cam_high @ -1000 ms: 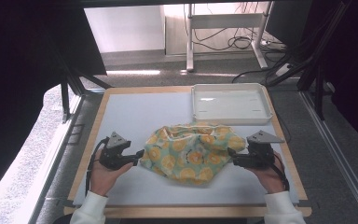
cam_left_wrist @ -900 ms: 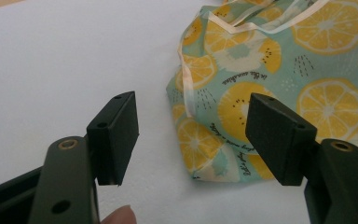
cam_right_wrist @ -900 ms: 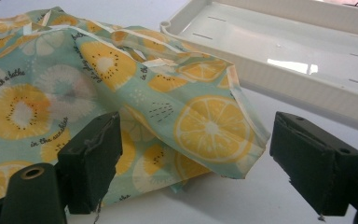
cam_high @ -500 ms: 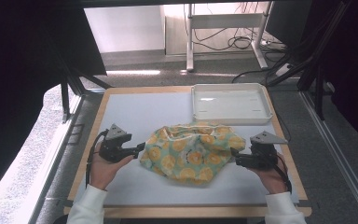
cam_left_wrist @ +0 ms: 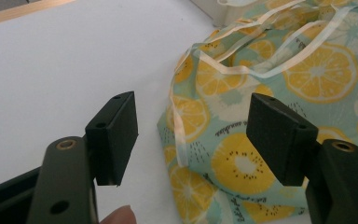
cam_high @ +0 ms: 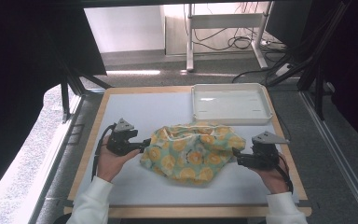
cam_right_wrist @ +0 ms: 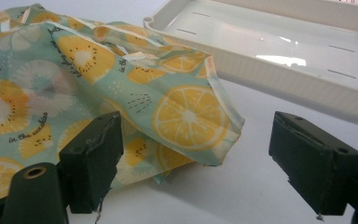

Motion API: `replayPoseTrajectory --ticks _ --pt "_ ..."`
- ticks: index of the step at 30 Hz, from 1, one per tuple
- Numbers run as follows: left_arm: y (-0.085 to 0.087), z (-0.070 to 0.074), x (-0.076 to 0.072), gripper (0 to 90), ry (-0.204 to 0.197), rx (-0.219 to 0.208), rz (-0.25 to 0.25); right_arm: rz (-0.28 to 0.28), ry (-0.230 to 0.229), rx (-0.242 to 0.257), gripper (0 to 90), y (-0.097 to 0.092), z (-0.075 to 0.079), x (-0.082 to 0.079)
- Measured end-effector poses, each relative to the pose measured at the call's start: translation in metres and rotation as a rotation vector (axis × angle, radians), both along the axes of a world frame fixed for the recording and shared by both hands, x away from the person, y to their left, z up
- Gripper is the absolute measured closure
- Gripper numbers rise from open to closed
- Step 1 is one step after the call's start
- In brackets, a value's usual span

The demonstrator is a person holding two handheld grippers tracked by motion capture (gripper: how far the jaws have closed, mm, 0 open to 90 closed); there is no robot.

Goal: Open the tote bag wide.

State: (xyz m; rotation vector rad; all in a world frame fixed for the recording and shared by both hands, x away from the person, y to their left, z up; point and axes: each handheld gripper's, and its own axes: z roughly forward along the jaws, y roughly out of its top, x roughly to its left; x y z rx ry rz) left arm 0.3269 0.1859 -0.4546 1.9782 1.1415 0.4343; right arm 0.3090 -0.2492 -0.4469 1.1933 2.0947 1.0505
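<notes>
I count one cloth bag [cam_high: 190,151], one white tray [cam_high: 230,103] and two grippers, one in each of my hands. The bag is light green with yellow lemon slices on it, and it lies crumpled in the middle of the table [cam_high: 135,107]. The tray sits just behind the bag, near the far right corner of the table.

My left gripper [cam_high: 145,143] is at the left edge of the bag. Its two black jaws are spread wide apart and pinch nothing. In the left gripper view [cam_left_wrist: 193,140] the bag's corner lies between the jaws and under the right one, but I cannot tell if that jaw touches the cloth. A thin pale ribbon [cam_left_wrist: 256,65] runs along the bag's edge. I see a few strips of it, and I cannot count them because they fold under the cloth.

My right gripper [cam_high: 235,156] is at the right edge of the bag. Its jaws are spread wide too and hold nothing. In the right gripper view [cam_right_wrist: 193,163] a folded corner of the bag pokes into the gap between them.

The bag is bunched up, so its opening is hard to find. The tiny words printed on it are too small to read well. In both gripper views the bag is cut off at the picture's edge.
</notes>
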Motion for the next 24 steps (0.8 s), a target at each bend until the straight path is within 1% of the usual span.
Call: replayPoseTrajectory --ticks 2,3,4,9,14,18,19,20,22,24 --pt "-0.002 0.000 0.005 33.5 0.014 -0.013 0.002 0.001 -0.003 0.007 17.8 -0.001 0.001 -0.001" --pt "-0.003 0.000 0.011 33.5 0.023 -0.018 0.006 0.001 -0.002 0.009 17.8 -0.001 0.001 0.000" --pt "-0.003 0.000 0.011 33.5 0.023 -0.018 0.006 0.001 -0.002 0.009 17.8 -0.001 0.001 0.000" --pt "-0.007 0.005 0.020 33.6 0.022 -0.019 0.014 0.012 0.004 0.009 17.8 -0.001 -0.001 0.002" --pt "-0.008 0.010 0.026 33.6 0.016 -0.013 0.015 0.018 0.002 0.009 17.8 0.001 0.000 0.002" --pt "-0.011 0.011 0.030 33.5 0.024 -0.010 0.009 0.011 0.005 0.009 18.0 -0.001 -0.001 0.002" --pt "-0.013 0.011 0.032 33.5 0.028 -0.010 0.010 0.011 0.005 0.009 18.0 -0.001 -0.001 0.002" --pt "-0.017 0.010 0.035 33.5 0.036 0.000 0.003 0.007 0.004 0.006 18.0 -0.001 -0.001 0.003" --pt "-0.020 0.009 0.037 33.4 0.037 0.003 -0.001 0.006 0.005 0.001 18.0 0.000 -0.001 0.002" --pt "-0.024 0.009 0.039 33.3 0.038 0.014 -0.015 0.009 0.004 -0.003 18.1 0.001 -0.001 0.002"
